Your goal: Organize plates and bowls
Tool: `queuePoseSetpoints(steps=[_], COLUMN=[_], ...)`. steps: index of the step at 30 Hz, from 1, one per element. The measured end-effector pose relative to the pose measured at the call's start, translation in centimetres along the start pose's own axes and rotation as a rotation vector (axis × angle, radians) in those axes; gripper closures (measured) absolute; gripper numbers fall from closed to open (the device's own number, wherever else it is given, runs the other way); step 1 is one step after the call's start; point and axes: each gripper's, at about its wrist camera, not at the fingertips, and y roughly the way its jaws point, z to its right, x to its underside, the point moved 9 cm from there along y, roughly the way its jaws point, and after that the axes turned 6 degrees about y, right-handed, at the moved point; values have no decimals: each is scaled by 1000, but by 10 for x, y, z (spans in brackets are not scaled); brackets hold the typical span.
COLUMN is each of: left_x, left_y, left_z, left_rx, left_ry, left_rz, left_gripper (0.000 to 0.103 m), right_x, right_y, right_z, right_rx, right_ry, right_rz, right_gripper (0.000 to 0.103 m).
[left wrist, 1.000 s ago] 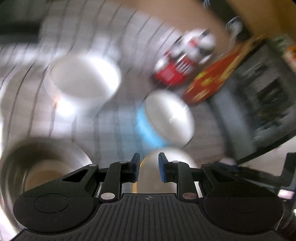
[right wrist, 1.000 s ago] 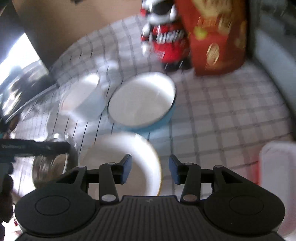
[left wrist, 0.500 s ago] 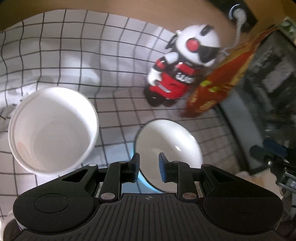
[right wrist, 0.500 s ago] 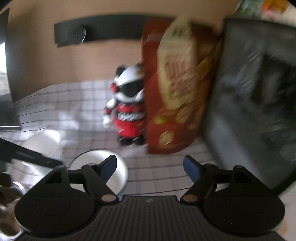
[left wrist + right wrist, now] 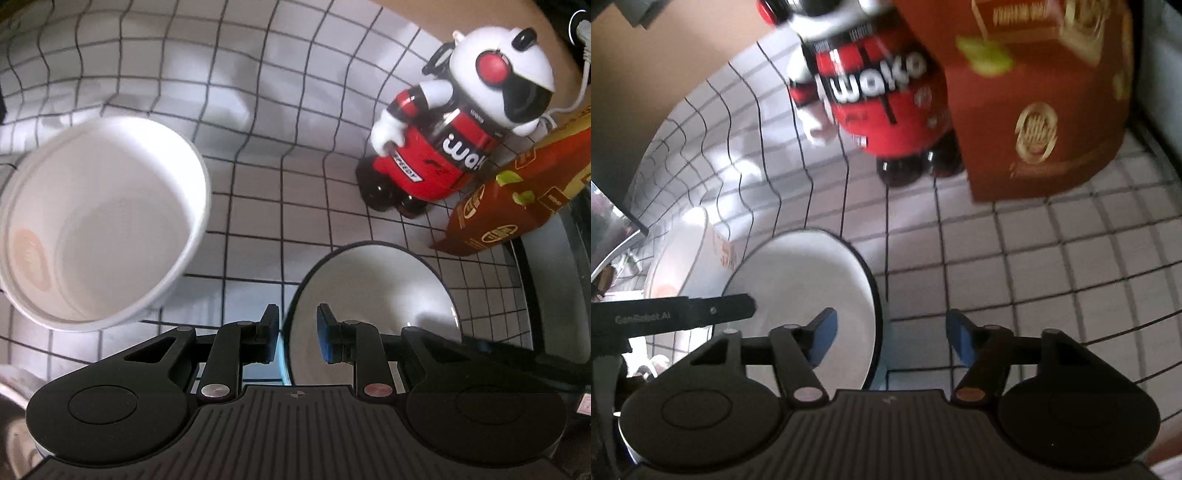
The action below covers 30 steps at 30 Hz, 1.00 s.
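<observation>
Grippers first. Our left gripper [image 5: 295,332] has its jaws only narrowly apart, straddling the near rim of the blue bowl [image 5: 373,295]; we cannot tell whether the pads press on it. Our right gripper [image 5: 890,338] has just been closing from a wider spread and stands half open over the bowl's right rim, one finger above the white inside, the other outside, not touching.

The blue bowl, white inside with a dark rim, sits empty on the checked counter [image 5: 258,110]. Just left of it stands a taller white tub [image 5: 99,221], also empty. Behind them stand a red-and-white robot toy [image 5: 454,136] and a red carton [image 5: 517,199].

We judge the organizing barely begun: bowl and tub stand apart and unstacked, and no plate is in view. Nesting or moving them is left.
</observation>
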Motion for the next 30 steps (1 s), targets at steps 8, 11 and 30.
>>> queuePoseSetpoints(steps=[8,11,30], left_x=[1,1,4], left_y=[9,7,35], left_z=[4,-6,-7], left_rx=[26,68,72], left_ry=[37,-36,-66], left_rz=[-9,-13,-106], left_gripper=[70,70,75], right_x=[19,13,11], right_y=[7,10,25], right_z=[-7,-17,-16], right_rx=[-97,-39,-72], right_ry=[15,-50,-33], right_rz=[-83,-66,-93], right_gripper=[68,68,67])
